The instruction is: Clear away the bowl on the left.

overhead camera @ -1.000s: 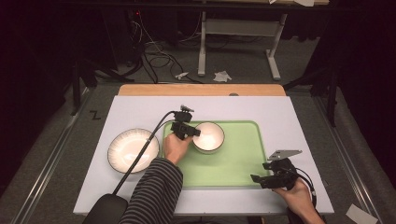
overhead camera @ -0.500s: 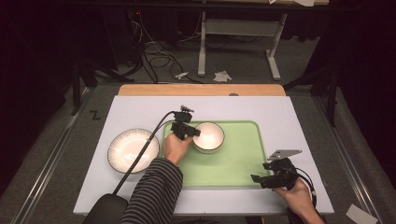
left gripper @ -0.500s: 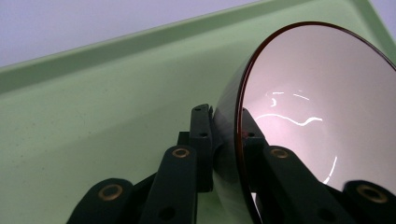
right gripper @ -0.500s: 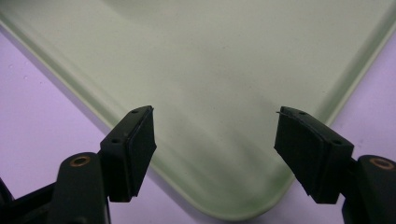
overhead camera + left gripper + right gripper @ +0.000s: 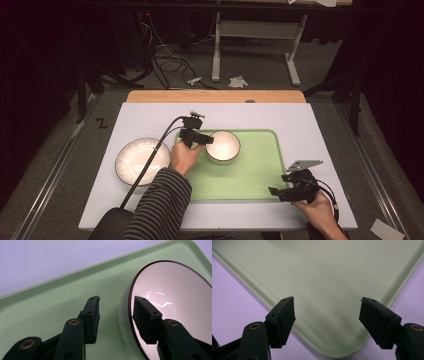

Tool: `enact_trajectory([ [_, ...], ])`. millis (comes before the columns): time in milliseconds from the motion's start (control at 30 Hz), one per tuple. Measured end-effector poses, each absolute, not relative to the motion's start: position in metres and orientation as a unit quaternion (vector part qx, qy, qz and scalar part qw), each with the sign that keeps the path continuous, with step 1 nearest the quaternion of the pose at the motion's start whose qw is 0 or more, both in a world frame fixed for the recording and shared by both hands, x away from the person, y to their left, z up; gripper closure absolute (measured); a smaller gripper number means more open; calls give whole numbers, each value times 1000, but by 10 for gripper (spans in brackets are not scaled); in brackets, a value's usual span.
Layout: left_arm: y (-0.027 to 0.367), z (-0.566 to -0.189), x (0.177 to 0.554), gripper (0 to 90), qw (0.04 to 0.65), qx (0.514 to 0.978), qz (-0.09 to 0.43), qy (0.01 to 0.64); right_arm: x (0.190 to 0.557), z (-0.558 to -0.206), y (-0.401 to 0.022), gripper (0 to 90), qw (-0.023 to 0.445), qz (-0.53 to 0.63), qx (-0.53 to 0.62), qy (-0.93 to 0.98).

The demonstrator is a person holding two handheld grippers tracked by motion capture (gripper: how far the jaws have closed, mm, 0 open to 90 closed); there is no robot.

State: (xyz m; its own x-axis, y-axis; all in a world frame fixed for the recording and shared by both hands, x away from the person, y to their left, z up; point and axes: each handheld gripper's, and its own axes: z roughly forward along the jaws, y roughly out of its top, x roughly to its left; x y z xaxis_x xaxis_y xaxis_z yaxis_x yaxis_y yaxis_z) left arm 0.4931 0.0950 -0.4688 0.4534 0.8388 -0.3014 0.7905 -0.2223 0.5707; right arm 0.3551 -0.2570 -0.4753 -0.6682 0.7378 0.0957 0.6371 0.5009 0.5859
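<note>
The small bowl [image 5: 223, 146] sits on the green tray [image 5: 260, 170], near its far left corner. The left hand-held gripper [image 5: 116, 312] has just been opening; its jaws straddle the bowl's rim without pressing. The right hand-held gripper [image 5: 327, 320] hangs wide open over the tray's bare near-right corner. A larger bowl [image 5: 142, 161] rests on the surface [image 5: 300, 117], left of the tray.

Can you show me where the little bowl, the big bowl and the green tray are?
Small white bowl with dark rim [image 5: 223, 145], high view, inside bottom.
Large white ribbed bowl [image 5: 134, 161], high view, inside middle.
Light green plastic tray [image 5: 260, 167], high view, bare floor.
</note>
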Motion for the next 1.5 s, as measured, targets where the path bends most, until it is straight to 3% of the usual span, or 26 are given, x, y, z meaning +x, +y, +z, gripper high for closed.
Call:
enact_trajectory([
  [267,103,-453,487,514,349,783,47,512,355,-475,-256,300,80,301,399,862],
  [1500,149,-409,451,493,363,792,101,481,355,-475,-256,300,78,297,398,865],
])
